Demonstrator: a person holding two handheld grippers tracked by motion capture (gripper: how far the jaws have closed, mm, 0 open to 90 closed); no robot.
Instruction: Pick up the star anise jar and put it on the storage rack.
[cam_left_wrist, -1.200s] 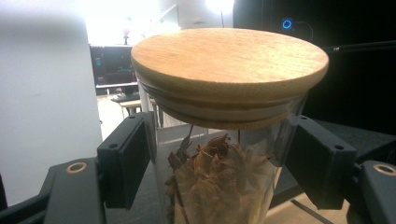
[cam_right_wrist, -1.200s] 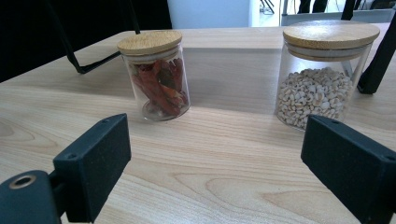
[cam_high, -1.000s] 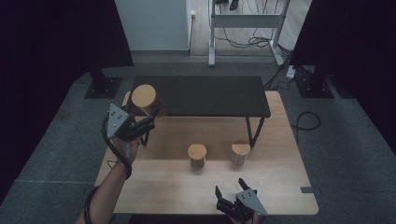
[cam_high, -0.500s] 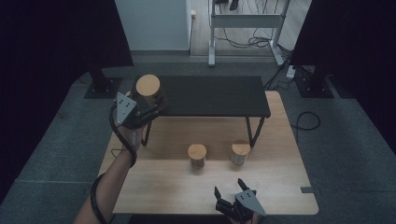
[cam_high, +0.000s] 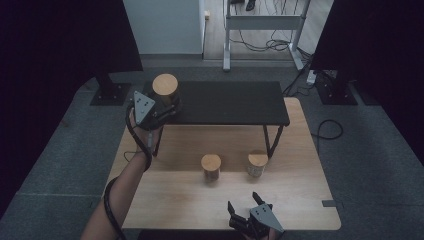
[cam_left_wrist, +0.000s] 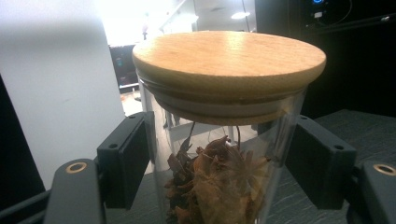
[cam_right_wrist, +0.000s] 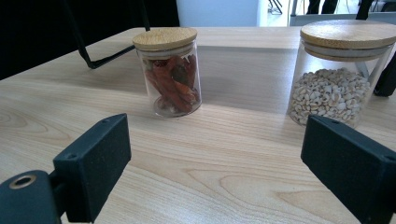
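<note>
Jaws of the left gripper (cam_high: 167, 107) pinch the star-anise jar (cam_left_wrist: 219, 140) below its wooden lid, one pad on each glass side, at the left end of the black shelf (cam_high: 235, 102). In front of the shelf the right gripper (cam_high: 243, 207) rests spread, holding nothing, chilli jar (cam_right_wrist: 169, 72) and bean jar (cam_right_wrist: 341, 74) beyond it.

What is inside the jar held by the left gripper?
The jar holds brown dried star-shaped pieces, likely star anise, under a wooden lid. Its bottom is out of frame.
</note>
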